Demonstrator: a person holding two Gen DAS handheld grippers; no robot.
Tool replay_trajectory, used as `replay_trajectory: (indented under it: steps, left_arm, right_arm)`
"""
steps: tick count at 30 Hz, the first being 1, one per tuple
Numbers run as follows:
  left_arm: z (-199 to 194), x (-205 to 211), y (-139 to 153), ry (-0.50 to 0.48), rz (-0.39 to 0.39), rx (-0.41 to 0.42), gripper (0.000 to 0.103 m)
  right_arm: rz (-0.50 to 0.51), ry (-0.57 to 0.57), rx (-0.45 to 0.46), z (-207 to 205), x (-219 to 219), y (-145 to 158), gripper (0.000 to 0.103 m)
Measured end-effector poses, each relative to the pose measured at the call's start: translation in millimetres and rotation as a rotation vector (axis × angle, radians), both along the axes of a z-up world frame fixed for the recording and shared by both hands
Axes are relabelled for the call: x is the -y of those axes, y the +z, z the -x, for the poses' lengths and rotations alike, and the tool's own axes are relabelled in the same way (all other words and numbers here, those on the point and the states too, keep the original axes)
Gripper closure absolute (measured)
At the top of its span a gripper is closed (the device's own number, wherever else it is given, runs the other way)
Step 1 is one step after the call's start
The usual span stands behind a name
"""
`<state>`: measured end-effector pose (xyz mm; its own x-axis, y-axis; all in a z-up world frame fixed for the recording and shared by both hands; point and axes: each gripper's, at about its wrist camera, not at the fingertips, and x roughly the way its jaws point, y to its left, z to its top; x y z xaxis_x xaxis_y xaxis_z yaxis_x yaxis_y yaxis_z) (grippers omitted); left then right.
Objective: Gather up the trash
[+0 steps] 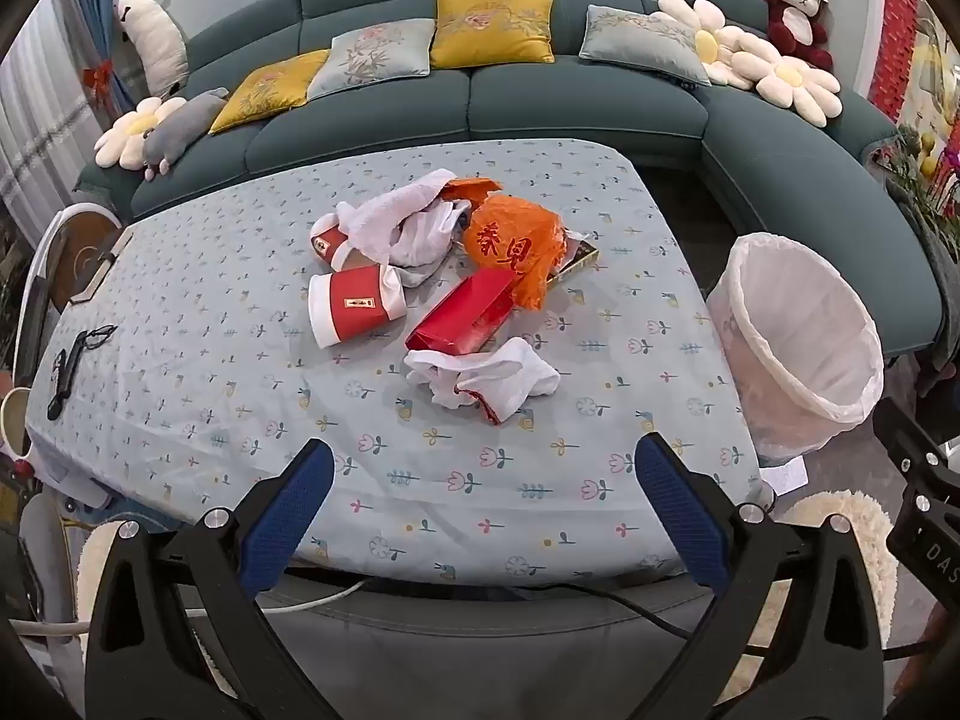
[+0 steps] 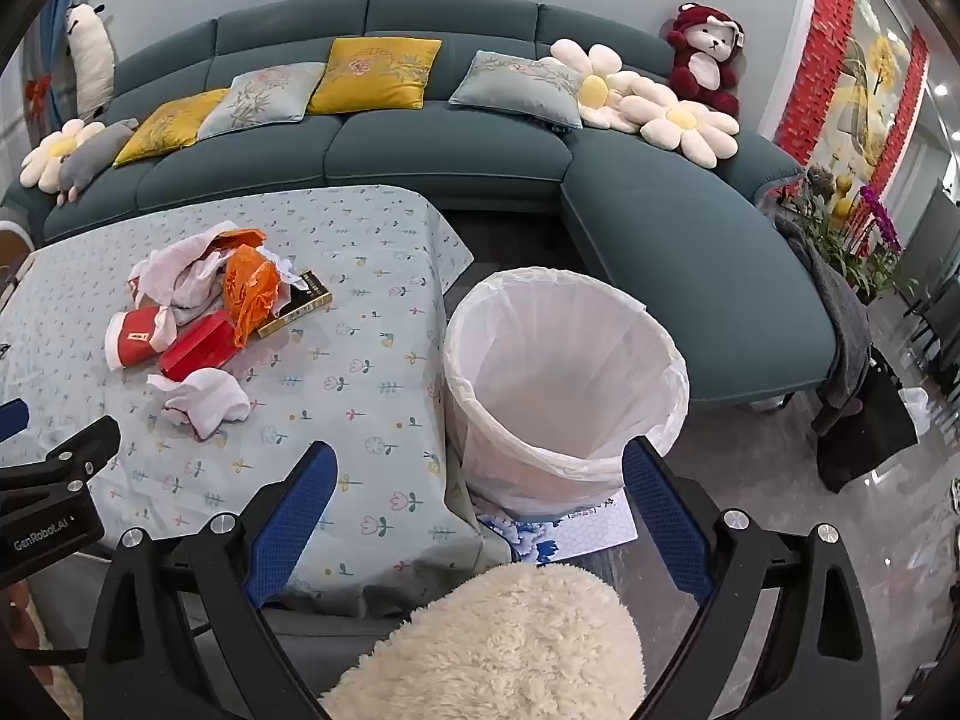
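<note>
A heap of trash lies mid-table: a red paper cup [image 1: 354, 307] on its side, a second cup [image 1: 327, 240] behind it, a red box [image 1: 465, 313], an orange plastic bag [image 1: 516, 246], crumpled white tissue [image 1: 399, 222], another white wad [image 1: 483, 381] nearest me, and a dark gold-edged box [image 1: 576, 261]. The same heap [image 2: 204, 312] shows at left in the right wrist view. My left gripper [image 1: 483, 468] is open over the table's near edge, nothing between its fingers. My right gripper [image 2: 477, 474] is open above the near rim of the white-lined bin [image 2: 564, 384].
The bin [image 1: 798, 342] stands on the floor at the table's right side. A teal sofa [image 1: 480, 102] with cushions curves behind and to the right. Sunglasses [image 1: 72, 360] lie at the table's left edge. A fluffy cream stool [image 2: 498, 648] sits below the right gripper.
</note>
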<state>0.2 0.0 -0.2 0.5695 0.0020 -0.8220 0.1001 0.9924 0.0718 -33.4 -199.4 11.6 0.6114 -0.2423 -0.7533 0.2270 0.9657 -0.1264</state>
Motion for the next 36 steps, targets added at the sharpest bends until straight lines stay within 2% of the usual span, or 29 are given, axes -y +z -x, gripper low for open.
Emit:
replay_trajectory:
  steps: [36]
  left_arm:
    - [3,2,-7,-0.004,-0.015,-0.029,0.007]
  right_arm:
    - [0.006,-0.020,0.019,-7,3,5,0.012]
